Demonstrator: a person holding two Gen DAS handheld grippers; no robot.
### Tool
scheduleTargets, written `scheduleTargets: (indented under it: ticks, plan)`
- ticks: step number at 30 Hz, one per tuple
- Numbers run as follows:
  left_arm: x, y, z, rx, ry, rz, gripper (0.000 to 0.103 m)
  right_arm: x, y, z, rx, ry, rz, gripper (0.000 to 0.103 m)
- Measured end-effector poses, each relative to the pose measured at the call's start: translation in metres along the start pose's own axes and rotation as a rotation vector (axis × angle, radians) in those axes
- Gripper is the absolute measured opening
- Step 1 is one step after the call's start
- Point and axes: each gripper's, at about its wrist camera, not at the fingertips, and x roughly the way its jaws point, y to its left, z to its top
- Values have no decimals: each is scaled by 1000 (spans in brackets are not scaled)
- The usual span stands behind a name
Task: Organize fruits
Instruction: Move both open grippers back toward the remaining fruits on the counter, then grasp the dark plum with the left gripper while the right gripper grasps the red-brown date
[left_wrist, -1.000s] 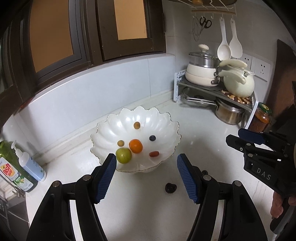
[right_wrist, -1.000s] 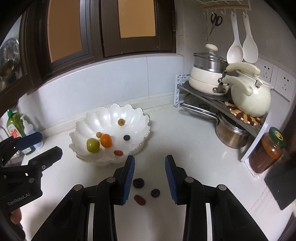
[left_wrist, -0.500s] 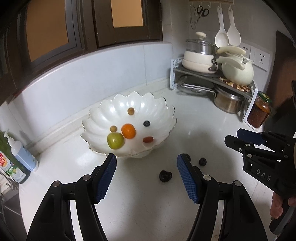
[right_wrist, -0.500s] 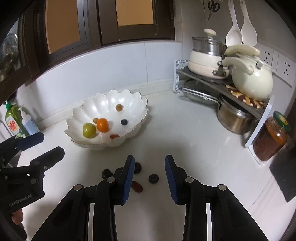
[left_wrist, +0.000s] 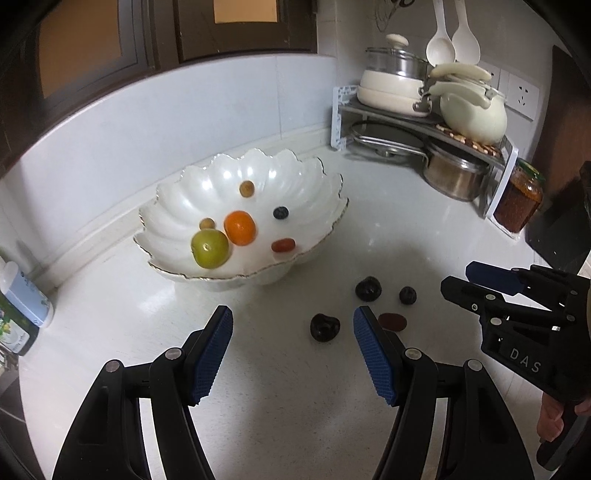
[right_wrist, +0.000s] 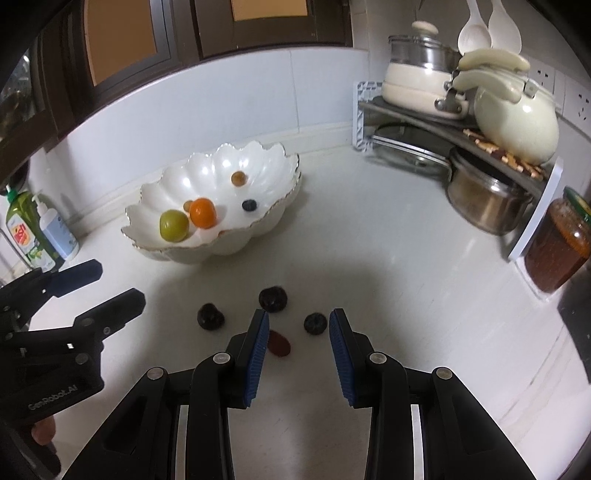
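Fruits are in two groups. Group one lies inside the scalloped white bowl (left_wrist: 325, 184) on the white counter (left_wrist: 424, 229): a green fruit (left_wrist: 209, 248), an orange citrus (left_wrist: 240, 228) touching it, a blueberry (left_wrist: 280, 212), a red oblong fruit (left_wrist: 283, 245) and two small brownish fruits (left_wrist: 246, 188), one near the citrus and one further back.

Group two lies loose on the counter in front of the bowl: three dark, wrinkled fruits (right_wrist: 272, 299) and one flat dark-red piece (right_wrist: 279, 343).

My left gripper (left_wrist: 292, 352) hangs above the counter with its blue pads (left_wrist: 212, 354) well apart and nothing between them. One dark fruit (left_wrist: 324, 327) shows in the gap, nearer the right-hand pad and apart from it.

My right gripper (right_wrist: 298, 354) has its jaws set narrower, also parted and empty. In the right wrist view, another dark fruit (right_wrist: 315, 323) sits just ahead of the tips, between the two pads and clear of both. The dark-red piece lies beside the left-hand pad; contact cannot be determined.

Corner rack (right_wrist: 532, 181): cream pot, cream kettle, steel pot below. A jar (right_wrist: 557, 247) stands beside it. Soap bottles (right_wrist: 26, 229) stand at the counter's left end.
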Motion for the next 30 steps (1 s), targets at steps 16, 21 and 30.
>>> scheduleTargets:
  ticks: [16,21,30]
  plan:
    - [38,-3,-17,93,40,-72,63,33,7,-20,7,64,27,36]
    - [46,-4,-25,151,23,-108,62,44,16,-24,-20,56,45,35]
    - [60,-8,-32,222,11,-140,59,57,19,-32,-77,41,35,35]
